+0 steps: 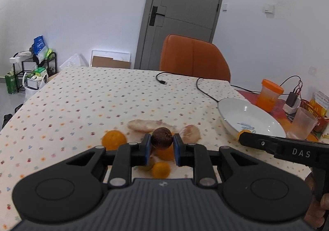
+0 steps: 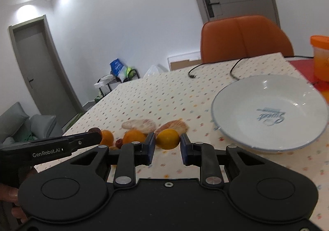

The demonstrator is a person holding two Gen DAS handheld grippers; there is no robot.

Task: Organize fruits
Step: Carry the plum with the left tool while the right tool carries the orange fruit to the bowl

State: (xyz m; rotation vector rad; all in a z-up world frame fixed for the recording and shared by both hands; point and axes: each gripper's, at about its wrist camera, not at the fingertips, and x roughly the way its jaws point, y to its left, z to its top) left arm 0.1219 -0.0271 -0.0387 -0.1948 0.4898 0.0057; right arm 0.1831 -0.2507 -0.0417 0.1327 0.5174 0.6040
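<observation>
Left gripper [image 1: 162, 142] clamped on a dark brown round fruit [image 1: 161, 137], lifted above oranges [image 1: 114, 140] lying just beneath and left of its fingers. Right gripper [image 2: 168, 142] closed on a yellow-orange fruit [image 2: 168, 139], white plate [image 2: 269, 95] just right of it

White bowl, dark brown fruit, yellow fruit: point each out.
white bowl [image 2: 242, 115], right wrist view, bare inner wall left of the print.
dark brown fruit [image 1: 161, 137], left wrist view, middle of its front face.
yellow fruit [image 2: 168, 138], right wrist view, middle of its front face.
</observation>
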